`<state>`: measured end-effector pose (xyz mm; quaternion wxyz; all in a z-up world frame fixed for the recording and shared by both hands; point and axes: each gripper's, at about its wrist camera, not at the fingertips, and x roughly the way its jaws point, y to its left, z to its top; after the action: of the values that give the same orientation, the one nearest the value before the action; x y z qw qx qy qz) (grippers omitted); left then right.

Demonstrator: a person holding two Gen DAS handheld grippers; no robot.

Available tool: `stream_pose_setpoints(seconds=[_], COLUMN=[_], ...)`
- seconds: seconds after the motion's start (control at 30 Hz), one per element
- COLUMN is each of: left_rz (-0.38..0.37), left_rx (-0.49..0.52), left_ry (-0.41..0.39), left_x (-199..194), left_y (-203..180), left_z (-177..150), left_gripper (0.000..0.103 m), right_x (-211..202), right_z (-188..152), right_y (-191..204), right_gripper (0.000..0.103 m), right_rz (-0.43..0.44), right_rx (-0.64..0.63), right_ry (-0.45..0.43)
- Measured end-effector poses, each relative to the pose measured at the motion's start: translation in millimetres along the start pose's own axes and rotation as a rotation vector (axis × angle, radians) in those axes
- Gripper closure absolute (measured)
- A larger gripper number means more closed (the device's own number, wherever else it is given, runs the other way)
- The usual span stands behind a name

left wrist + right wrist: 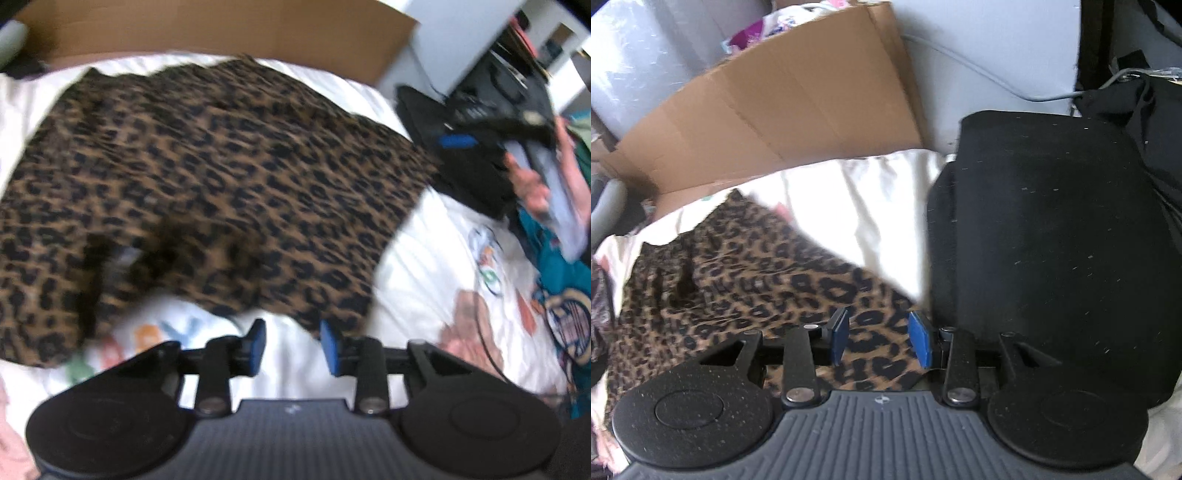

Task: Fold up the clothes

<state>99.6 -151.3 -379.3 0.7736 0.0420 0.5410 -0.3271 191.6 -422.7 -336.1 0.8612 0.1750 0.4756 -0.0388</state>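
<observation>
A brown leopard-print garment of thin, black-spotted fabric lies spread over the white bed sheet, filling the centre and left of the left wrist view. Its surface is rumpled in soft ridges; a folded-over layer forms a darker crease at lower left, and its near edge runs ragged just above the claw. In the right wrist view the same cloth covers the lower left of the frame, one corner pointing toward the upper left.

The left claw has its blue pads parted to a middling gap with nothing between them; bare sheet shows through the gap and the cloth's hem lies just beyond the tips. The right claw is likewise parted, hanging over the leopard print without pinching it. In the left wrist view that claw appears blurred at the right edge, carried by a hand.

A flattened tan cardboard box stands along the top of both views behind the bed. A black folded fabric pile fills the right of the right wrist view, touching the leopard cloth's right edge. A teal printed cloth lies at the right edge of the left wrist view.
</observation>
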Motion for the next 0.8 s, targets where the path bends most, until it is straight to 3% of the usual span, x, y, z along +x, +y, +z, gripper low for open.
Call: stream_pose_setpoints(seconds=[0.2,0.33,0.5,0.63,0.8], left_rz=[0.102,0.136,0.125,0.122,0.122], left_rx=[-0.031,-0.023,-0.016,-0.004,0.045], left_ry=[-0.052,-0.082,-0.113,-0.119,-0.121], left_x=[-11,-14,-11,2,10], left_y=[34,44,50,48,47], left_z=[6,9,15,23,36], left_gripper=[0.066,0.054,0.053,0.045,0.046], right_x=[-9,-14,-15,-14,-16], right_z=[-13,-21,-41,-62,-82], right_y=[30,50,70,88,116], right_gripper=[0.06,0.06,0.06,0.06,0.06], right_rz=[0.049,0.079,0.112,0.141,0.203], right_rx=[-0.03,-0.064,-0.082,-0.102,-0.156], right_ry=[0.017,0.039,0.088,0.131,0.155])
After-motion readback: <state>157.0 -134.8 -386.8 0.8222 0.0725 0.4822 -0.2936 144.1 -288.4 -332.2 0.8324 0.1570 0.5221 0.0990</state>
